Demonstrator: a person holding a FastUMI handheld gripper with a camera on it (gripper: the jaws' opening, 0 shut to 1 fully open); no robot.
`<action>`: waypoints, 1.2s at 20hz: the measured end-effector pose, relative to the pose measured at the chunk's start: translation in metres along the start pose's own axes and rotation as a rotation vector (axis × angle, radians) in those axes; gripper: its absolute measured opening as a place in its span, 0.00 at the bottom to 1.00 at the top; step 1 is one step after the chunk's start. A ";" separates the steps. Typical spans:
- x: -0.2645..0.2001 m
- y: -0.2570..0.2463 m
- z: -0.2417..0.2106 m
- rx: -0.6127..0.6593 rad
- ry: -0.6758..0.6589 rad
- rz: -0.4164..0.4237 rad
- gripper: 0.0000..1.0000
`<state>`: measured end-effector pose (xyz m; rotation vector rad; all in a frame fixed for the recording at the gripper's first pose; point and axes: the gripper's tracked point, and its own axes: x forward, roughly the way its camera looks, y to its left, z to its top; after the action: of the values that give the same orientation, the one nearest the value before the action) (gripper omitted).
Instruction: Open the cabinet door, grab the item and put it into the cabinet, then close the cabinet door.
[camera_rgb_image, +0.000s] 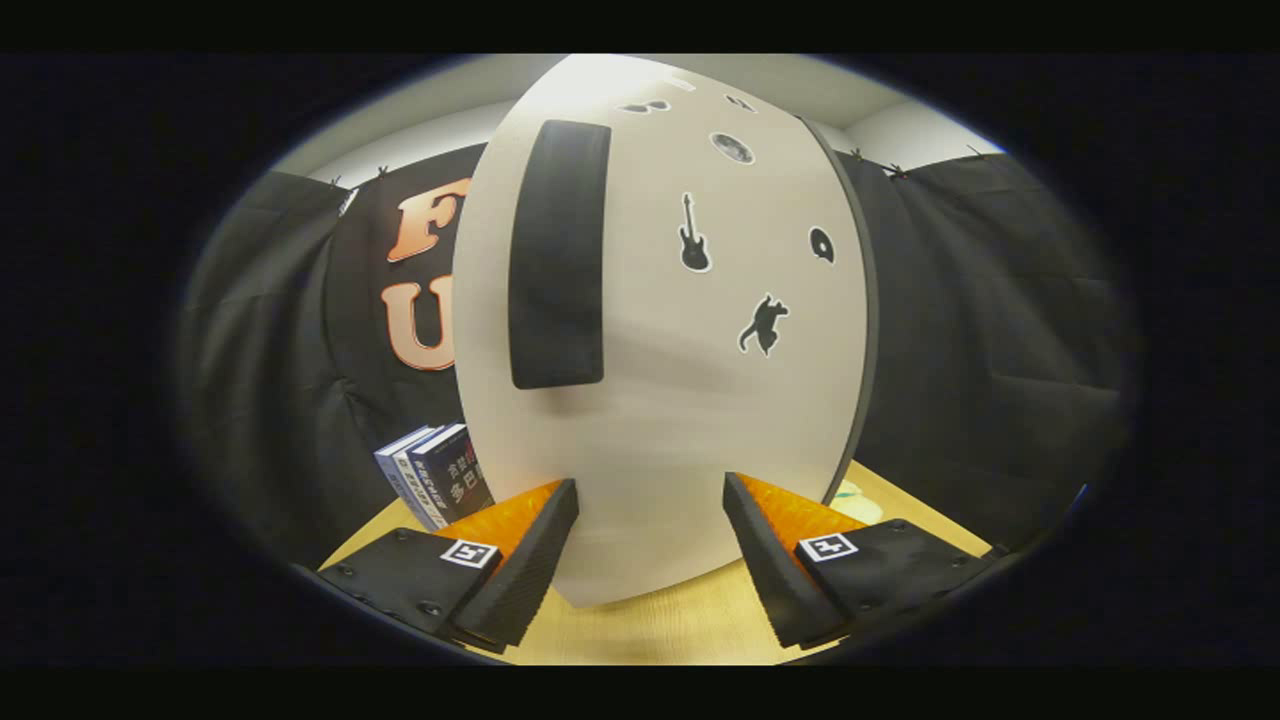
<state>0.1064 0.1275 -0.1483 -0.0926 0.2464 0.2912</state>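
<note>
I'm square in front of the cabinet door (660, 400) now, and it's shut, its pale face with the little black stickers right ahead of me. What matters is the handle (558, 255): a dark upright bar, long axis running top to bottom, set near the door's left edge, so it sits up and to the left of the gripper (650, 545), well above the fingertips and not between them. My jaws are spread wide with nothing in them, the door's lower panel showing in the gap. The gripper is held roughly level, pointing straight at the door low down, just over the wooden surface (650, 625). To take that bar I reckon I need to lift and shift left, the opening already lying across the bar's width. The books (435, 480) stand on the surface left of the cabinet, beyond my left finger; those I take to be the item to stow.
</note>
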 end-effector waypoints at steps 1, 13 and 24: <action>0.005 0.003 0.001 0.003 0.004 0.001 0.94; 0.022 0.014 -0.009 0.101 0.057 -0.054 0.95; -0.109 -0.034 0.081 0.084 -0.043 -0.112 0.96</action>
<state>0.0337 0.0751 -0.0410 -0.0173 0.2098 0.1714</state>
